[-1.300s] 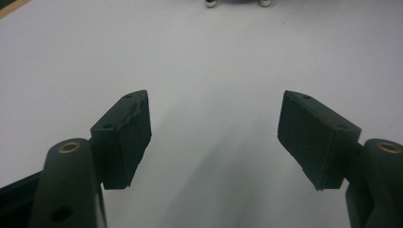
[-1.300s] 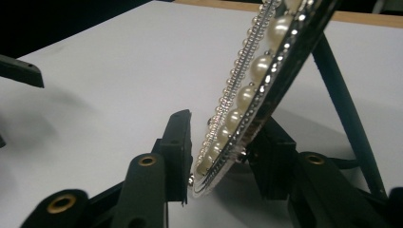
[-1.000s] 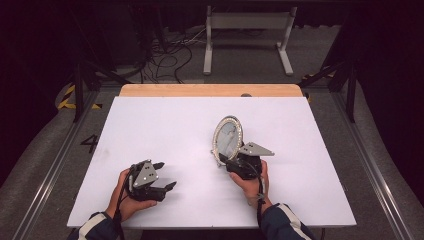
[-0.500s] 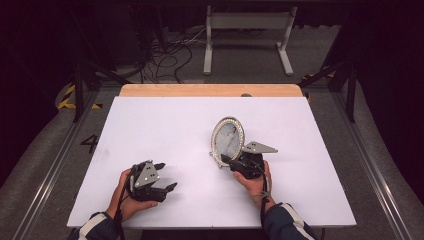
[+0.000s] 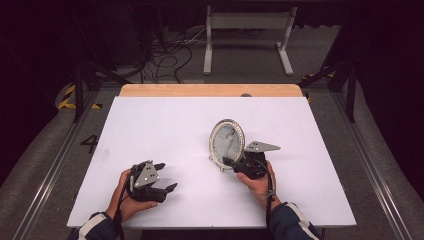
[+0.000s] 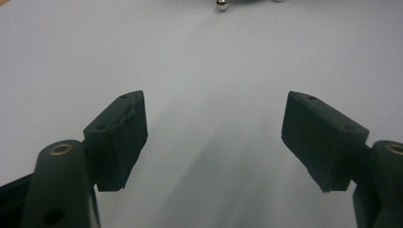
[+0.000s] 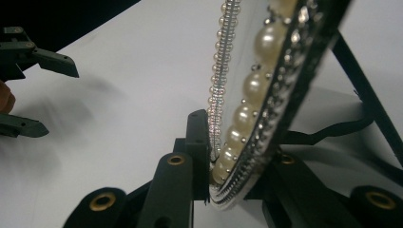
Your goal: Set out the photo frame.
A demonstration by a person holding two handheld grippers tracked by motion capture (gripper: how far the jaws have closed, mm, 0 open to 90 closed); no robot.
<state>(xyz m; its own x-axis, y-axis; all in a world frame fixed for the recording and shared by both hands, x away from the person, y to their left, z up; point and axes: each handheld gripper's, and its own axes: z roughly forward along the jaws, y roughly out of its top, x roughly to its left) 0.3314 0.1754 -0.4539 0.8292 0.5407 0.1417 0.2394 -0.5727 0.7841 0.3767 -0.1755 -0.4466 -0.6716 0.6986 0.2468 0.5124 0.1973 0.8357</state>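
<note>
1 camera looks down from high up at the white table [image 5: 165,125]. 2 more ride low, very close, sharing it.

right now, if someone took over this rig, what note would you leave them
Right tool: jaws have just been closing and now pinch the lower rim of the oval pearl-edged picture frame. The frame stands upright on the white table, right of centre, its black rear stand unfolded behind it.
Left tool: open, empty, low over the table's near left part, apart from the frame.
Done: frame gripped.
Left: judging by the grip, probably lifting or repositioning the frame; keep the left tool free to steady it.
</note>
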